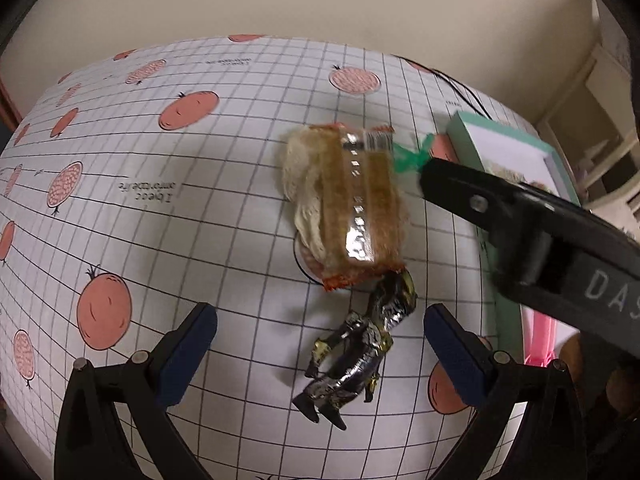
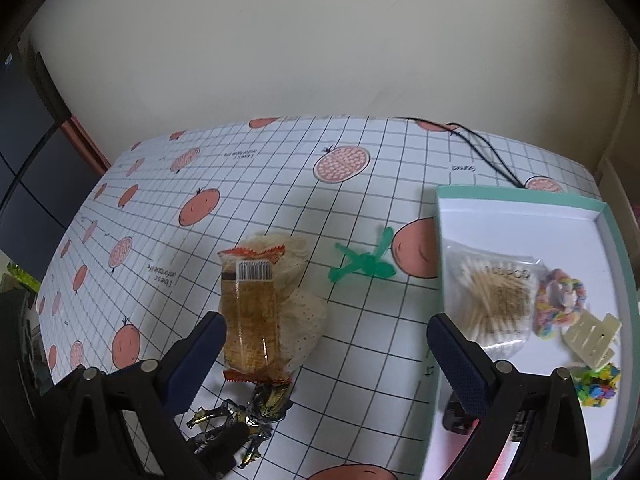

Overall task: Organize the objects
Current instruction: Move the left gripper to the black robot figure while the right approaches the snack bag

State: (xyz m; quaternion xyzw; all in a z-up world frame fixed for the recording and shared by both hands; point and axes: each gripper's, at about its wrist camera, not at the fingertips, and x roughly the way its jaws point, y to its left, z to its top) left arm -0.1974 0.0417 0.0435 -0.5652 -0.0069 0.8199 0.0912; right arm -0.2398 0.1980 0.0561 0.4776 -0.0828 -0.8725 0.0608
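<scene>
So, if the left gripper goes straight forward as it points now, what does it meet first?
Most likely the metallic toy figure, lying between the open left gripper's fingers. The wrapped snack lies just beyond. Depth is uncertain in this view.

A white tablecloth (image 2: 360,340) with a black grid and salmon-pink pomegranate prints. On it, a clear snack packet (image 2: 250,320) with orange ends over golden-brown wafers, a cream mesh cloth (image 2: 306,320), a green plastic toy (image 2: 362,266), and a black, silver and gold figure (image 1: 354,354). A mint-green box (image 2: 612,264) with a white inside holds a rainbow-coloured band (image 2: 560,300).
</scene>
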